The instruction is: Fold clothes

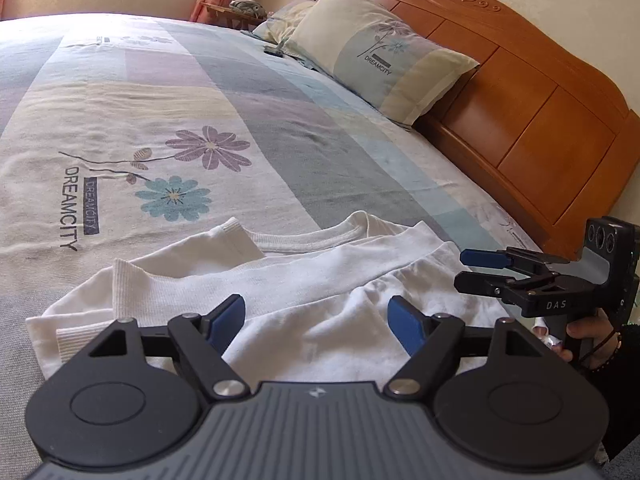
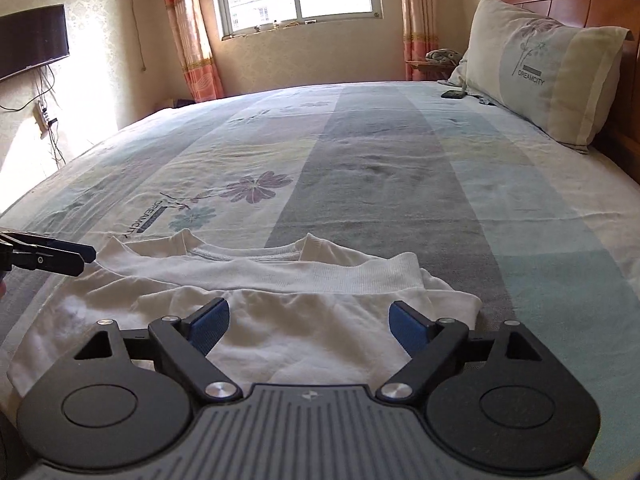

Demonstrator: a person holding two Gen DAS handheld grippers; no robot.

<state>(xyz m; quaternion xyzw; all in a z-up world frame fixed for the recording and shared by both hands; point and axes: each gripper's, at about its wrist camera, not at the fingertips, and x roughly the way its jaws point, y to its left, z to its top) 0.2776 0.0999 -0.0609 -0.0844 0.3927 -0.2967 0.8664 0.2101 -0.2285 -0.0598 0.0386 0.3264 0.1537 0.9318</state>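
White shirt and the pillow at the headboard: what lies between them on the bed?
Only bare bedsheet between the white shirt and the pillow, clearest in the right wrist view.

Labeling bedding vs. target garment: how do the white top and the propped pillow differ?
The white top is plain white with ribbed edges; the pillow is pastel panels with a flower print and DREAMCITY lettering.
The top lies flat and partly folded on the near edge of the bed; the pillow leans propped against the wooden headboard.
The top is thin and layered; the pillow is thick and stuffed.
Both are soft fabric resting on the bedsheet.
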